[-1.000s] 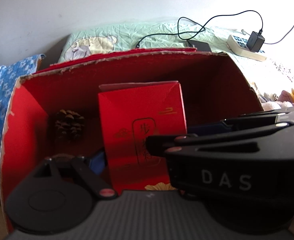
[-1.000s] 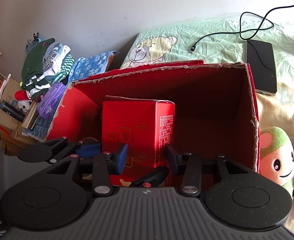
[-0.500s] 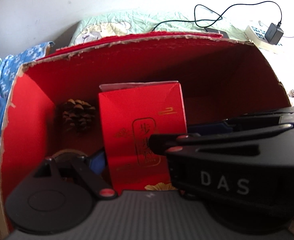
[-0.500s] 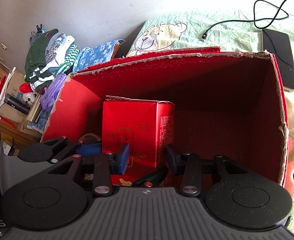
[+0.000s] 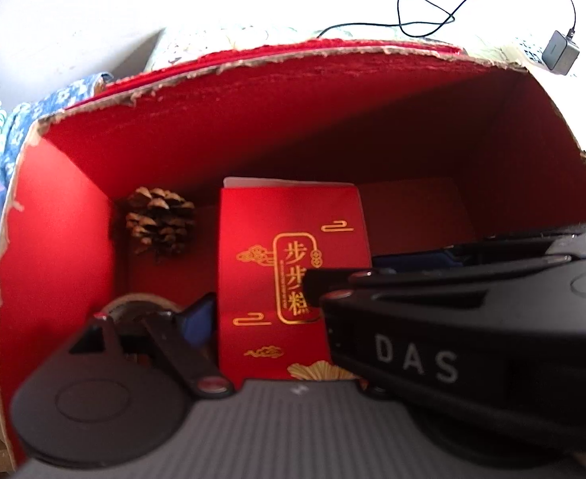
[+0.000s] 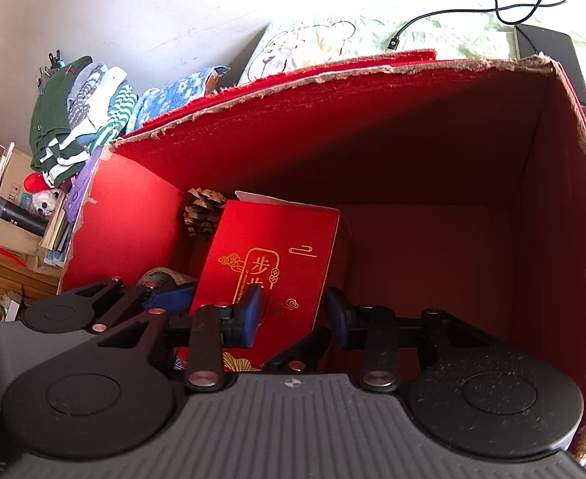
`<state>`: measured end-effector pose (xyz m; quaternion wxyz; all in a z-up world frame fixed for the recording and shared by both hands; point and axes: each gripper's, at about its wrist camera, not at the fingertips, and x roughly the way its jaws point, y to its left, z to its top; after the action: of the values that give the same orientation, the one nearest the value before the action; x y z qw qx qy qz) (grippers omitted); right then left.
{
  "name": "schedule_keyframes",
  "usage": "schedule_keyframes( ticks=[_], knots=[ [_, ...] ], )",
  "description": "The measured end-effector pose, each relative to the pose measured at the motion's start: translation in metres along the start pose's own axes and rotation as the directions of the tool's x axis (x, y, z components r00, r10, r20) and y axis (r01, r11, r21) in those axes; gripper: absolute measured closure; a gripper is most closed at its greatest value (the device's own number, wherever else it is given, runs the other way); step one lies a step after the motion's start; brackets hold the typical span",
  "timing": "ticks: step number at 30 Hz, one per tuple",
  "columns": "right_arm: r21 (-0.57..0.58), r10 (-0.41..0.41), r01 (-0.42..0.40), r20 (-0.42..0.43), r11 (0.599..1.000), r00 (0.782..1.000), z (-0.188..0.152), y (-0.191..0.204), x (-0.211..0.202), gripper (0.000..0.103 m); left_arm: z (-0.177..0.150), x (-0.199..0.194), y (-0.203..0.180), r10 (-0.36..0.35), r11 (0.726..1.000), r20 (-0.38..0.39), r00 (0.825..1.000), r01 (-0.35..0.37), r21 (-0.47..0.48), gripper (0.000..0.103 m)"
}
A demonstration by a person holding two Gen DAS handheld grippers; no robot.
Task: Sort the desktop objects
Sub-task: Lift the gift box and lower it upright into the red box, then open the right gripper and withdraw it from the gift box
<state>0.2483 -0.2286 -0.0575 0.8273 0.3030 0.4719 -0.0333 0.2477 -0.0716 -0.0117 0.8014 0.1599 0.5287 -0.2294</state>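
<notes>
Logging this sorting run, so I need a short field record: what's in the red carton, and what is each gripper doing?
container: red carton, open top, torn rim
contents: gift box, pine cone, tape roll
gift box: red, gold lettering, to the right of the pine cone
left gripper: straddles gift box, apparently gripping it
right gripper: open, pads apart in front of gift box
</notes>
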Motion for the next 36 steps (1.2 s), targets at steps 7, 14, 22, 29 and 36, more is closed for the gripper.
schedule_keyframes(
  ticks=[7, 14, 22, 29, 36],
  knots=[
    [0.029, 0.013, -0.013, -0.010, 0.999, 1.000, 0.000, -0.006, 0.001, 0.063, 0.001, 0.001, -0.001, 0.001, 1.000, -0.002, 1.000, -0.001, -0.008, 0.017],
    [0.025, 0.016, -0.016, -0.006, 1.000, 1.000, 0.001, -0.006, 0.001, 0.062, 0.000, 0.000, 0.000, 0.007, 1.000, -0.007, 1.000, -0.007, -0.011, 0.016],
    [0.033, 0.026, -0.026, -0.001, 0.999, 1.000, 0.001, -0.008, 0.000, 0.061, 0.002, 0.002, 0.001, 0.010, 1.000, -0.015, 1.000, -0.010, -0.017, 0.016],
    [0.040, 0.041, -0.041, 0.003, 0.998, 0.999, 0.001, -0.011, -0.002, 0.059, 0.004, 0.004, 0.003, 0.012, 1.000, -0.021, 1.000, -0.013, -0.020, 0.015],
    [0.045, 0.050, -0.051, 0.024, 0.998, 0.998, 0.000, -0.012, -0.005, 0.059, 0.005, 0.005, 0.002, 0.005, 1.000, -0.032, 0.999, -0.005, -0.023, 0.015]
  ],
)
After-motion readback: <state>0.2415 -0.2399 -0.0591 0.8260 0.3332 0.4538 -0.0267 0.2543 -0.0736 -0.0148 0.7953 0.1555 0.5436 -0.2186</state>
